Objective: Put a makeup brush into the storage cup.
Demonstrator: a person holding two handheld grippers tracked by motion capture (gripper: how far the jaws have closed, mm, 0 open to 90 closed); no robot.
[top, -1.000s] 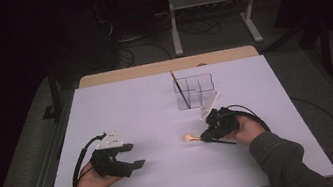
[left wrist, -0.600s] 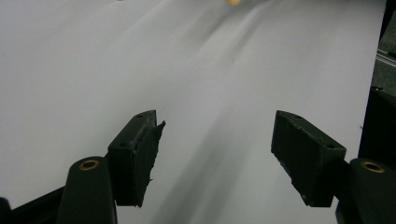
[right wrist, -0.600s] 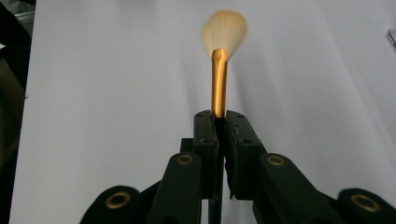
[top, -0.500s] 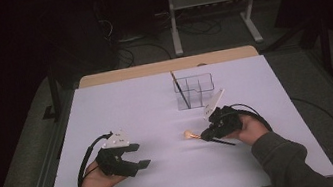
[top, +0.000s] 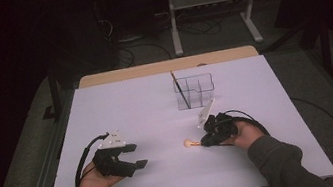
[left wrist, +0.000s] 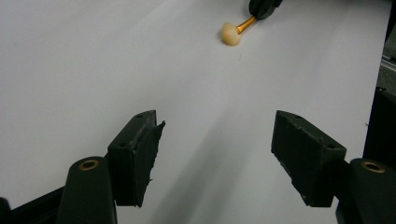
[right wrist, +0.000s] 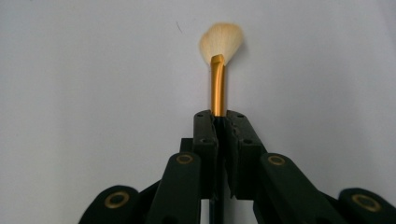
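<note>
The brush (right wrist: 219,70) handle is swallowed by the clamped right gripper (right wrist: 218,116) — its rear end hidden — and the clear organizer's (top: 195,90) compartments are too small to read.

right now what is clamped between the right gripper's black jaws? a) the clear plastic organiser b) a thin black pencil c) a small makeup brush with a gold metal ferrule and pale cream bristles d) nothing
c: the right gripper is shut on the small makeup brush, with the gold ferrule and cream bristles sticking out over the white table.

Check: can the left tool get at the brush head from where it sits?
Probably yes. Left tool stands open, with bare table between it and the brush head; right tool clamps only the gold handle.
</note>
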